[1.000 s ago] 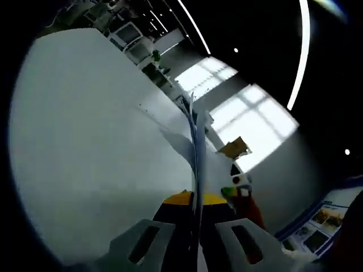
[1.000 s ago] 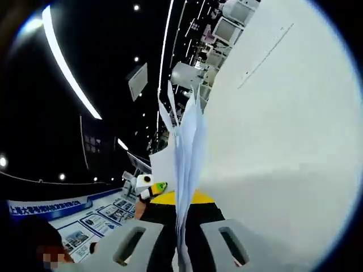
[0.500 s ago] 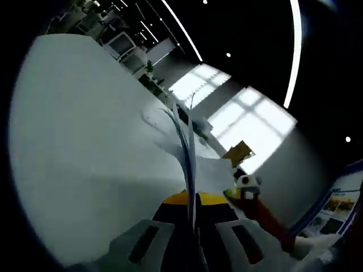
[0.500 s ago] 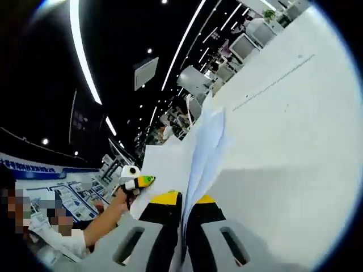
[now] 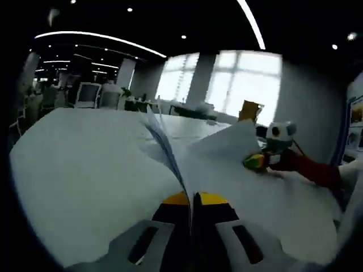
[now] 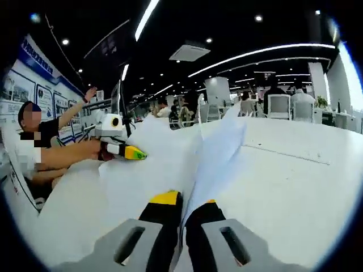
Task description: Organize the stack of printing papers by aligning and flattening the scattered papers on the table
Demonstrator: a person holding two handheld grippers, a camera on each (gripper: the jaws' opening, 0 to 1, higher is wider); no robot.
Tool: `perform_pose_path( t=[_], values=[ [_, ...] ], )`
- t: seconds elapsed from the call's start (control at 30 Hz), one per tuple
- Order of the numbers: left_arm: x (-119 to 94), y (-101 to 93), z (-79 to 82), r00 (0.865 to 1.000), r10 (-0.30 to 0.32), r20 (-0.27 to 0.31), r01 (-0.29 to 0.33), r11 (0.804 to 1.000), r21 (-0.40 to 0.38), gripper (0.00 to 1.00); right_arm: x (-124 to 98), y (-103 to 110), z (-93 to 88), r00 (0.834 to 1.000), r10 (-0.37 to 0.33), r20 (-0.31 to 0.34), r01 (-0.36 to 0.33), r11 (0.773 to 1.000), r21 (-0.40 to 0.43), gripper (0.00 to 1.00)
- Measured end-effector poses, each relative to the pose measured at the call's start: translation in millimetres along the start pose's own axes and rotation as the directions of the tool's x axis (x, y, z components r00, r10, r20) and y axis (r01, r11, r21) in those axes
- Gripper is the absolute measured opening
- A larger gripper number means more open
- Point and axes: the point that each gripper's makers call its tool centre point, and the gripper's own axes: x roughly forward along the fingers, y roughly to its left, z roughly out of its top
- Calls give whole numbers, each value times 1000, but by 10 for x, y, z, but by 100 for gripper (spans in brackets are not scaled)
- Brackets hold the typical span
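A loose stack of white printing papers is held by both grippers over the white table. My left gripper is shut on one edge of the stack, and some sheets fan up to the left. The right gripper, with a yellow-green tip, shows at the stack's far side. In the right gripper view my right gripper is shut on the papers, which splay apart ahead of it above the table. The left gripper sits at the stack's opposite edge.
A red sleeve reaches in from the right behind the right gripper. A person sits at the table's left side. Office chairs and desks stand beyond the far edge, and bright windows lie behind.
Both views have rolled to level with the table. The stack, held steeply on edge before, now leans lower toward the tabletop. Both grippers stay shut on it.
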Motion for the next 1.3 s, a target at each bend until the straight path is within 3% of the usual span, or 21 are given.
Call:
perform_pose_path(
  t=[0.17,0.37,0.6,0.73,0.83,0.93,1.07,1.17,1.23,1.3],
  values=[
    [-22,-17,-79,999,41,-3,-40,999,34,7,43,1,-63,999,-34,-7,34,999,38,0],
    [-71,-21,-171,997,73,-14,-71,994,84,8,77,39,-178,998,-44,-50,43,999,-15,0],
    [-138,79,-125,993,120,13,-121,991,65,24,46,48,-160,999,-20,-30,21,999,33,0],
    [-330,174,-38,986,159,47,-163,981,108,29,40,51,-177,1000,-6,-18,7,998,66,0],
    [-529,285,113,976,195,93,-205,972,113,30,39,75,-157,1000,8,-10,-8,998,68,0],
    [-685,297,337,965,205,161,-224,969,108,32,53,81,-179,1000,14,-19,-13,998,57,0],
    [-724,208,501,964,191,185,-212,972,102,29,58,81,-184,1000,13,-23,-12,999,51,0],
    [-520,47,238,987,136,82,-144,984,101,27,55,74,-186,1000,12,-22,-11,998,62,0],
    [-402,28,35,990,142,26,-144,978,154,26,53,80,-186,1000,13,-22,-11,998,62,0],
    [-331,22,-67,989,144,17,-145,981,130,26,51,88,-193,1000,11,-24,-9,998,58,0]
  ],
)
